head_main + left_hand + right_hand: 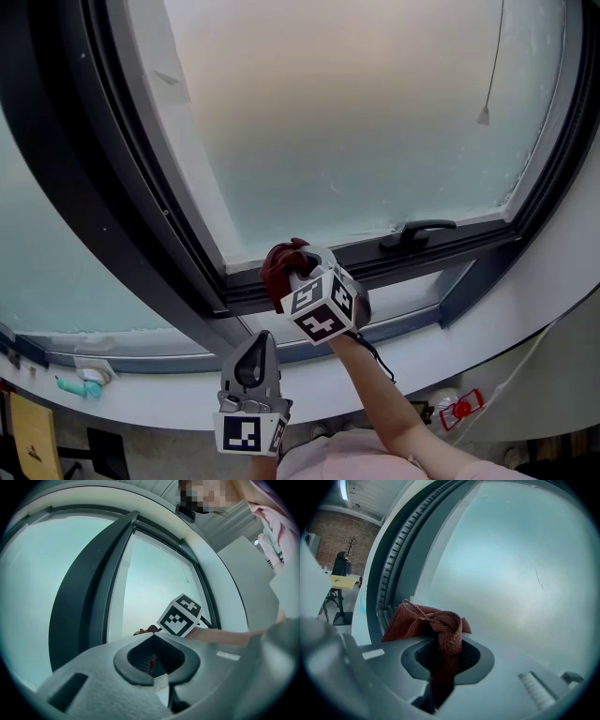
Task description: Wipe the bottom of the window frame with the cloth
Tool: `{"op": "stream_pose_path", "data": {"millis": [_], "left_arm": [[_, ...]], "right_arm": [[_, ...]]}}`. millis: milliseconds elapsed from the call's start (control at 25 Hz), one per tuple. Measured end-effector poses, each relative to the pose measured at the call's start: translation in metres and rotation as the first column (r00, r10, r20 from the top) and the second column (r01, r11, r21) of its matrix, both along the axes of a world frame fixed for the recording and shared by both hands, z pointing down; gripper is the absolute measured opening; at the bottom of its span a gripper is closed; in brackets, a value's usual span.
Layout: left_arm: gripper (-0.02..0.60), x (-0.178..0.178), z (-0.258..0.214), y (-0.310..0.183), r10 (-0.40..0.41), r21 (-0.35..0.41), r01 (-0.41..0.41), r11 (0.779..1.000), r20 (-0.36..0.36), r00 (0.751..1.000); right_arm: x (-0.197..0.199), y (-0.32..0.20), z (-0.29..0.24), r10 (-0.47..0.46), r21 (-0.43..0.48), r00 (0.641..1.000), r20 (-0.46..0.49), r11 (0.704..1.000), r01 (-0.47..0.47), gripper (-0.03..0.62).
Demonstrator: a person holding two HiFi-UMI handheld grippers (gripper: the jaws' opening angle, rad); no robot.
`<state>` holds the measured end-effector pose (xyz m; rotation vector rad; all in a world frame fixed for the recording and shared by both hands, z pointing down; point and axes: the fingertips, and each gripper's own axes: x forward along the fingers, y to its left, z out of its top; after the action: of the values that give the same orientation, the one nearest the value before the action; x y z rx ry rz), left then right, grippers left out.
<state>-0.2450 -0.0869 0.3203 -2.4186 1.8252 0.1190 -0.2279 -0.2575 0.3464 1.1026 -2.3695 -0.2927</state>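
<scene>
A single dark window frame (pixel 112 202) around frosted glass (pixel 375 122) fills the head view. One black handle (pixel 417 232) lies on the frame's bottom rail, toward the far end from the tools. One thin pull cord (pixel 484 114) hangs in front of the glass, above that end of the rail. Below the frame runs a white sill (pixel 525 319) carrying one small teal item (pixel 80 382), well away from the rail's corner.

There are two tools and one cloth. Nothing lies on the rail between the cloth and the handle.

The right tool (pixel 305 281) is clamped on the red cloth (pixel 279 267). In the right gripper view the cloth (pixel 436 620) bunches out past the closed jaws of this tool (pixel 443 656) and lies against the frame's bottom rail, close to the corner where it meets the thick upright bar.

The left tool (pixel 253 361) hangs below the frame, over the sill and apart from the rail. In its own view this tool (pixel 152 656) has its jaws together with nothing held.
</scene>
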Motion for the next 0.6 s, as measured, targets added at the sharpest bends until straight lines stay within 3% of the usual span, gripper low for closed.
{"op": "stream_pose_path", "data": {"millis": [600], "left_arm": [[-0.003, 0.038, 0.001, -0.015, 0.048, -0.005, -0.048, 0.999, -0.003, 0.999]], "right_arm": [[0.046, -0.013, 0.000, 0.044, -0.003, 0.999, 0.018, 0.999, -0.044, 0.061]]}}
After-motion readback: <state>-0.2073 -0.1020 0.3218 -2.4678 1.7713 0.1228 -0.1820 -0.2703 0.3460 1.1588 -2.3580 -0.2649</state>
